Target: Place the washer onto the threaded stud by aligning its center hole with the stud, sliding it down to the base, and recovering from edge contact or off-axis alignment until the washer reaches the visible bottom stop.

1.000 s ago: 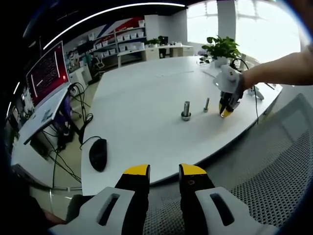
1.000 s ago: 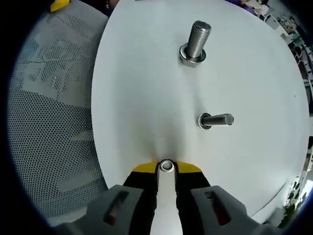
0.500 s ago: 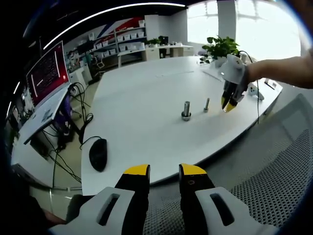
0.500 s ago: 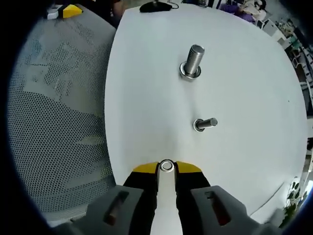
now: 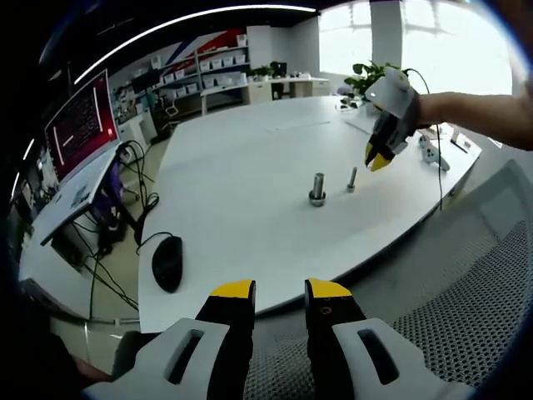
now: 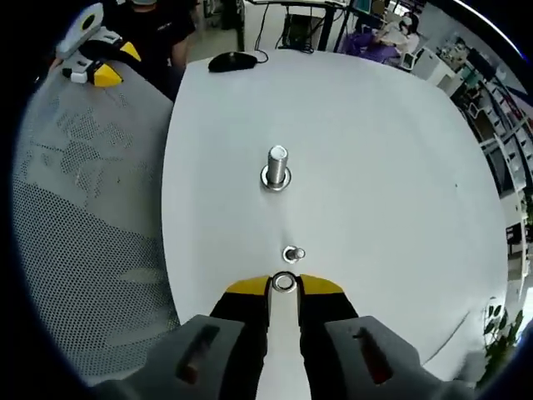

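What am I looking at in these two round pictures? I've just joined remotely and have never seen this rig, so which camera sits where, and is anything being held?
There is no robot arm: a person holds a two-jaw tool in each hand, and a fisheye camera rides on each tool.

In the left gripper view, the left gripper rises from the bottom, jaws apart and holding nothing, hanging off the near edge of a white table. Across the table you see the right gripper held above the surface in the person's hand.

The right gripper view looks steeply down along its own yellow-tipped jaws. They are closed on a small metal washer, pinched at the tips.

On the table stand a larger threaded stud with a ring at its base and a smaller stud nearer the washer. A black computer mouse lies near the table edge. A mesh chair is beside the table.
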The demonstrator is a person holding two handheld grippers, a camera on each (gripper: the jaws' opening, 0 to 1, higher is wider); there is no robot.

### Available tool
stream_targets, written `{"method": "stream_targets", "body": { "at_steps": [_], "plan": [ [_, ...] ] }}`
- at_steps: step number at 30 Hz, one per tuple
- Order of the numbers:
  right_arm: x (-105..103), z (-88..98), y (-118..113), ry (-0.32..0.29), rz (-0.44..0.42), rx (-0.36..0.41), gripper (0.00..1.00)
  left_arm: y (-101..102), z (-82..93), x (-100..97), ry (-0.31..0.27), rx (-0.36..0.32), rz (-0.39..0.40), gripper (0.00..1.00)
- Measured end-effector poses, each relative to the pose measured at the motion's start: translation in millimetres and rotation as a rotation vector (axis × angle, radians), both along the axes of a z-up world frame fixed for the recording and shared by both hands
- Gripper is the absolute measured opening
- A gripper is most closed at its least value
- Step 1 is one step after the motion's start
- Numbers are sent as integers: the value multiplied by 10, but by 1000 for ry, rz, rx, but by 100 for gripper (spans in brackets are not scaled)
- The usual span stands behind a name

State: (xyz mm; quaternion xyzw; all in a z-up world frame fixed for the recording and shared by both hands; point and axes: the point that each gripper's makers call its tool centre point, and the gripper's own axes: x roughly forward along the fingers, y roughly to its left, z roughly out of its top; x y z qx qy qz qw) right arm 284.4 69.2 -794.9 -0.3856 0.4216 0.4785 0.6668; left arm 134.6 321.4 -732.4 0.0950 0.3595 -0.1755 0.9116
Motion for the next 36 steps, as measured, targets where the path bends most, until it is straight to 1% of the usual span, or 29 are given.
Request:
{"method": "stream_targets", "body": {
  "at_steps": [6,10,13,17,28,36],
  "plan": [
    [65,4,73,-41,6,4,14,2,0,-1,0,0,1,22],
    [90,-12,123,-39,6,14,14,4,-1,-2,-1,1,2,22],
    [123,-44,129,-45,17,3,14,5,-1,-4,0,1,3,22],
    [147,-57,141,-37,12,8,14,7,-2,-5,0,2,5,22],
    [198,-126,122,-25,20,-10,14,7,0,-5,1,0,8,22],
    [205,-204,150,-7,42,-24,14,4,2,0,0,-1,9,22]
  ]
}}
